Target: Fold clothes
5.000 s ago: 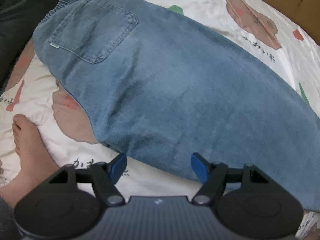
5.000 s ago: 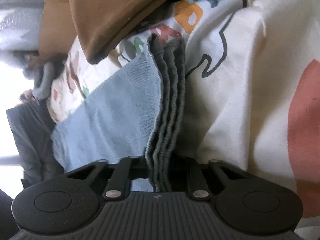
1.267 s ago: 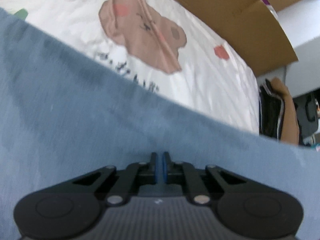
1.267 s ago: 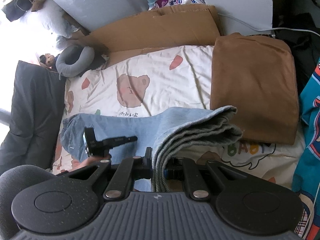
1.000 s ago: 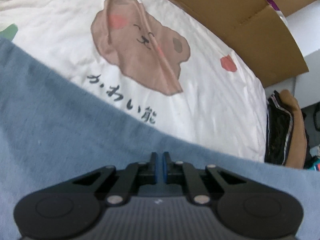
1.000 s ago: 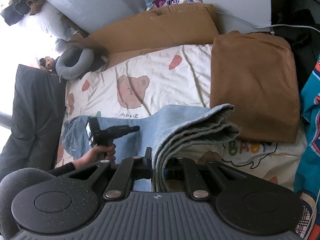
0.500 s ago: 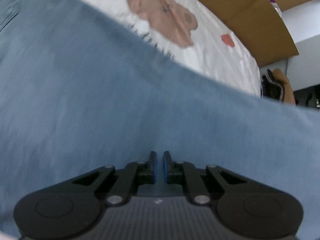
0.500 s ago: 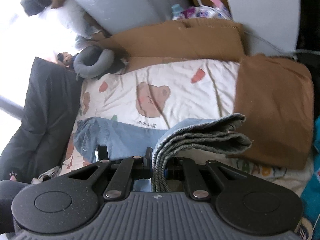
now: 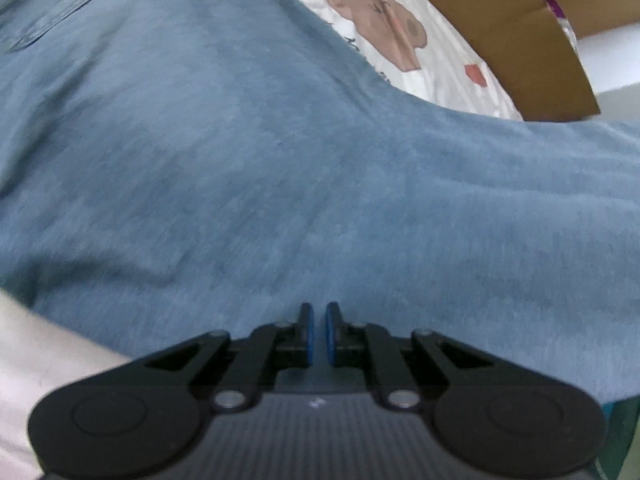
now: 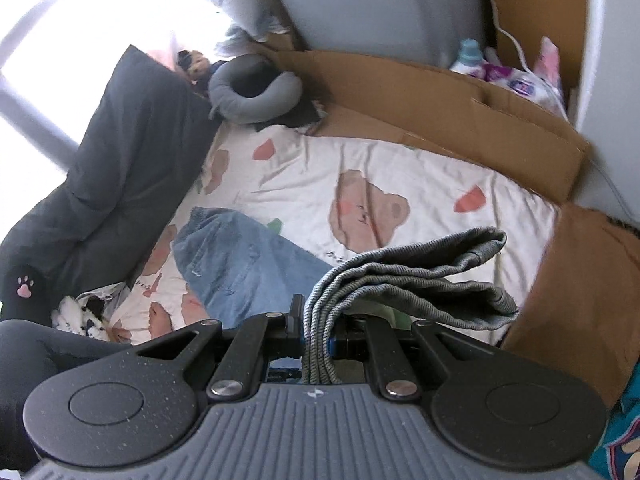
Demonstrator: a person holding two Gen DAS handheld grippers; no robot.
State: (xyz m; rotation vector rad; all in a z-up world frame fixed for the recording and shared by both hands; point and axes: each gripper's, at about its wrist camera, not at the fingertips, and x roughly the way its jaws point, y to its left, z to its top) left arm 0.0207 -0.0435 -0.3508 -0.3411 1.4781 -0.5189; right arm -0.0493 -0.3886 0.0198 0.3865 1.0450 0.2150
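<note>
A bed (image 10: 420, 168) fills the room's middle, covered with a cream sheet printed with brown bears, bordered by flattened cardboard (image 10: 440, 96) along the far side, a dark duvet (image 10: 112, 160) on the left and a brown folded blanket (image 10: 580, 288) on the right; a grey neck pillow (image 10: 256, 92) sits at the far corner. The blue jeans (image 10: 240, 264) lie on the sheet with their long axis running diagonally, waistband toward the far left, legs leading back to the right hand-held gripper (image 10: 316, 332), which is clamped on the stacked hem ends raised off the bed. The left hand-held gripper (image 9: 317, 334), fingers nearly together with a thin gap and nothing visibly between them, hovers low over the denim mid-leg.
</note>
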